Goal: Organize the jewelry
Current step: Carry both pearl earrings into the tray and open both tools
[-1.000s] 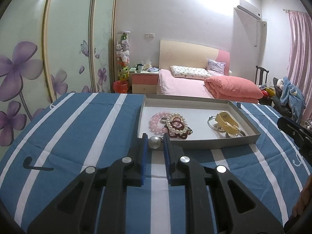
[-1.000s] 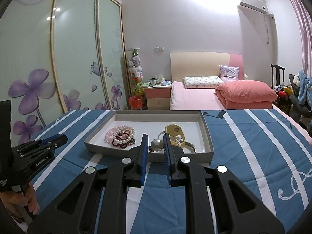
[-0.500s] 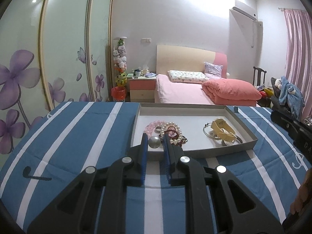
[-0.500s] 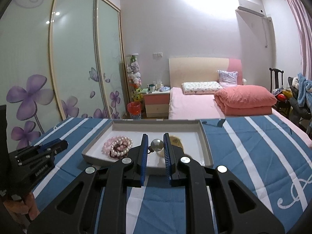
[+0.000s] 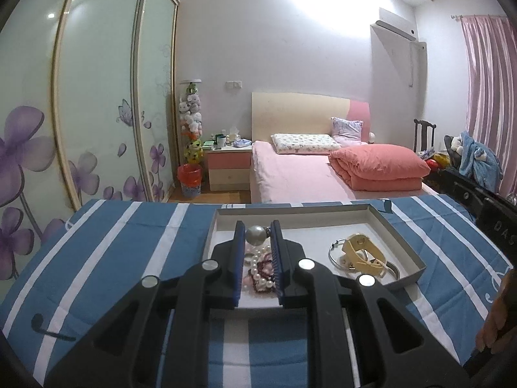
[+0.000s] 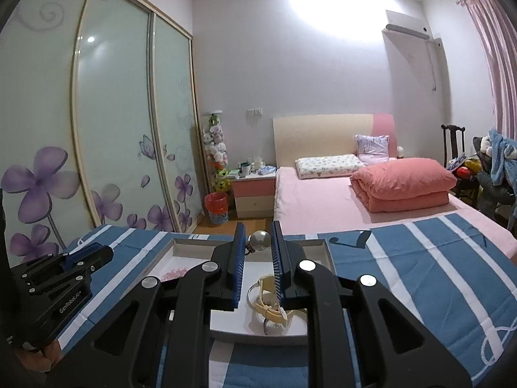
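A: What is held, and where?

B: A silvery bead (image 5: 257,235) is clamped between the blue pads of the left gripper (image 5: 257,236), above the near left part of a shallow grey tray (image 5: 407,249). A second bead (image 6: 260,240) of the same look is pinched in the right gripper (image 6: 260,241), above the far rim of that tray (image 6: 318,244). Each bead is round, so no long axis can be told; a small dark link is seen at the left side of the right one.

A: What is kept in the tray?

B: A heap of pearl and pink bracelets (image 5: 260,270) is seen at the left, partly hidden behind the left gripper's pads. A cream strap (image 5: 360,252) lying across metal rings (image 5: 336,252) is found at the right. The two groups are well apart.

A: And the surface and room?

B: The tray is set on a cloth with blue and white stripes (image 5: 129,242). Beyond it a pink bed (image 5: 290,174) with a folded coral quilt (image 5: 378,168) is seen, a nightstand (image 5: 229,168) beside it, and wardrobe doors painted with purple flowers (image 5: 97,113) at the left. A pink curtain (image 5: 484,97) is hung at the right.
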